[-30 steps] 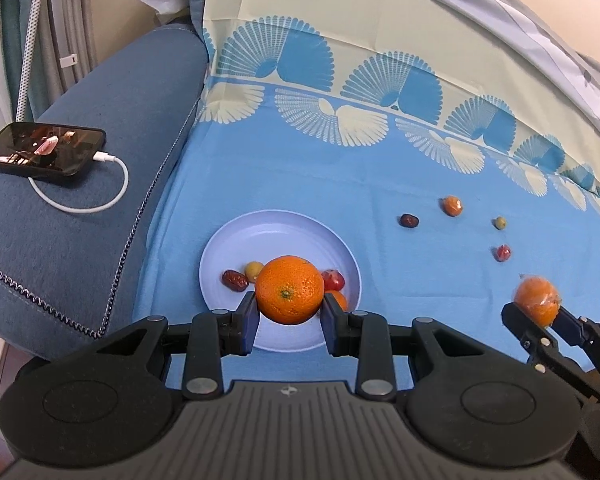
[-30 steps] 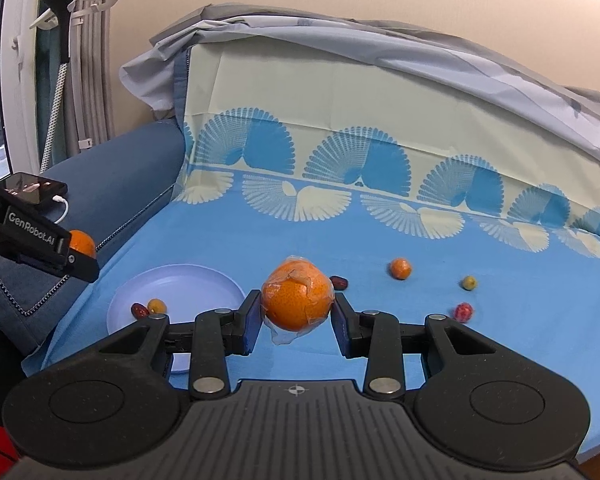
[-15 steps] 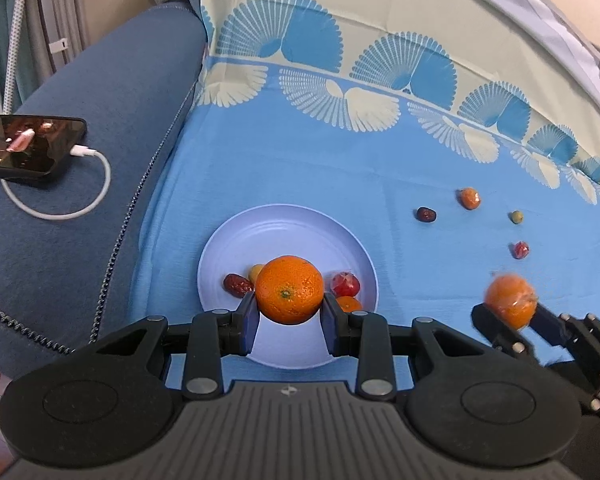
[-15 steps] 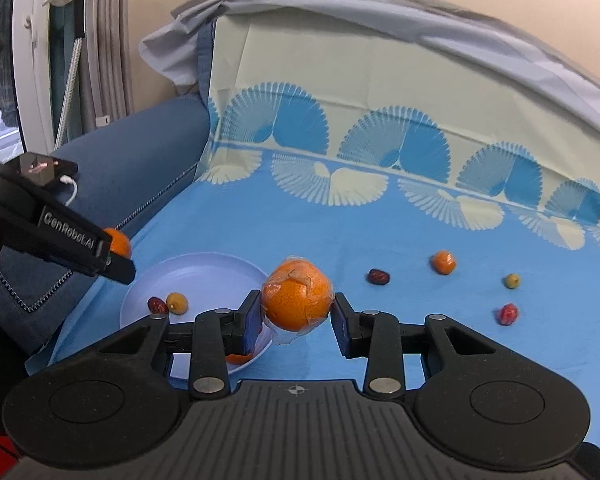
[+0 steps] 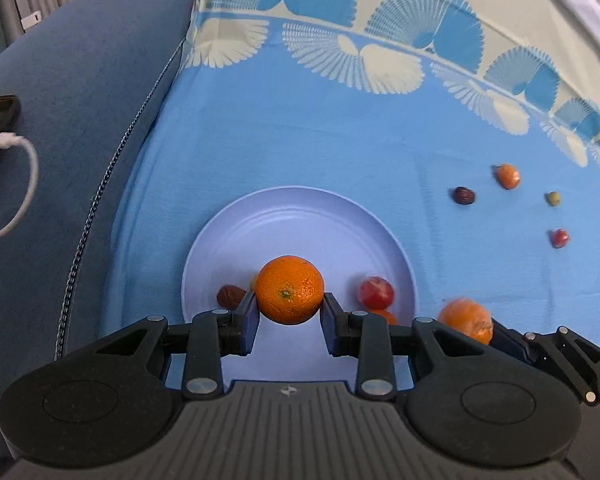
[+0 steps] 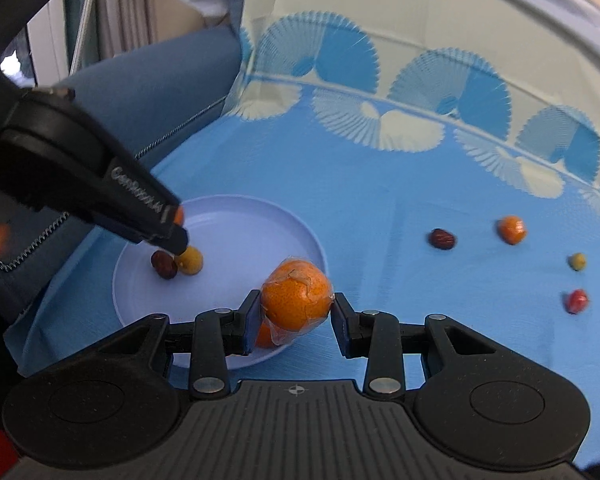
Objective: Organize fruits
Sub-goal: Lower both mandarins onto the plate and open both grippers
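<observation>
The plate (image 5: 400,256) was the landmark that mattered. The left gripper (image 5: 289,312) pinched a bare orange (image 5: 290,290) between its blue pads, and that fruit hung directly over the plate's near half, with the dish's empty centre lying just beyond it. The right gripper (image 6: 294,318) was clamped on a plastic-wrapped orange (image 6: 296,300), which sat above the plate's near right rim, only partly inside the dish's outline. So the left hand was judged the better placed of the two: its orange needed only to go straight down, while the right one's had to shift inward, toward the plate's middle, before letting go.

A round fruit has no long axis to line up, so the only real question was clearance. Already on the plate were a red date (image 6: 164,265) and a small yellow-green fruit (image 6: 189,260) at its left side, right under the left gripper's tip in the right wrist view, and a red fruit (image 5: 376,292) at its near right side. Either orange could roll into these once released.

Well right of the plate, four small fruits lay loose on the blue cloth (image 5: 320,152): a dark date (image 6: 442,239), a small orange fruit (image 6: 511,230), an olive-green one (image 6: 577,261) and a red one (image 6: 577,301).
</observation>
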Demonstrator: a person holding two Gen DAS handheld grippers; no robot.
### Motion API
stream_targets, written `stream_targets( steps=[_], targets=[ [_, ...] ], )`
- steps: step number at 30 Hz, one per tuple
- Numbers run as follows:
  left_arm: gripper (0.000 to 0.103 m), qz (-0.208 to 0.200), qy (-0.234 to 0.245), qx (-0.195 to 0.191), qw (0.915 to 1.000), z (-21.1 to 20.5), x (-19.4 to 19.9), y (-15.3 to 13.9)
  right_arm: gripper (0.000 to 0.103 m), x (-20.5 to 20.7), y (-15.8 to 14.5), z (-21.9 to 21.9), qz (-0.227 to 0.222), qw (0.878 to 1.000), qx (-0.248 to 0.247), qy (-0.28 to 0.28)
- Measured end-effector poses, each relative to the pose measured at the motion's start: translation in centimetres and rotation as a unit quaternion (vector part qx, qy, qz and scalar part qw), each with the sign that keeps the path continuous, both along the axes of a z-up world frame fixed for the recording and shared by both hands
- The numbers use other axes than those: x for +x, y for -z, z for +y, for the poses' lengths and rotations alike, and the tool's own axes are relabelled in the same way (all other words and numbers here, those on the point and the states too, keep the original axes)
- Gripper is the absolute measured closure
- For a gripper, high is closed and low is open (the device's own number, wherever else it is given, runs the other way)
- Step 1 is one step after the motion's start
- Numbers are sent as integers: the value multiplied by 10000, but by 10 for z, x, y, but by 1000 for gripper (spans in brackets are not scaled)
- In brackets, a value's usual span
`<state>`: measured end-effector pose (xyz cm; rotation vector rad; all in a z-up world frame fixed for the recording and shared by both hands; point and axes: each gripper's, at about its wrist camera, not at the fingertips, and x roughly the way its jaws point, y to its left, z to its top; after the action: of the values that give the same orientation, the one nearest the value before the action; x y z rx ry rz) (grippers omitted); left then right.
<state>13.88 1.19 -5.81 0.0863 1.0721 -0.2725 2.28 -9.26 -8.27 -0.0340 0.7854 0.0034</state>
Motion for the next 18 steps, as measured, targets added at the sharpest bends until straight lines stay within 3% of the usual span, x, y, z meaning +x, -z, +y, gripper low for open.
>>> stream_targets(
  steps=[9,10,11,12,14,18],
  targets=[
    [66,239,179,33,9995,7,43,27,64,35,25,8,306,9984,141,-455],
    [62,246,265,23,9993,7,45,30,64,39,27,8,376,9977,162,-540],
    [35,210,376,-8,9991,6,46,31,58,43,29,7,462,9968,194,-622],
    [3,149,454,58,9988,4,46,31,40,46,29,7,527,9962,202,-666],
    [0,-131,423,199,9988,4,41,27,19,48,27,7,597,9960,123,-658],
    [0,-108,529,428,9976,4,29,18,13,36,14,6,620,9959,144,-642]
  ],
)
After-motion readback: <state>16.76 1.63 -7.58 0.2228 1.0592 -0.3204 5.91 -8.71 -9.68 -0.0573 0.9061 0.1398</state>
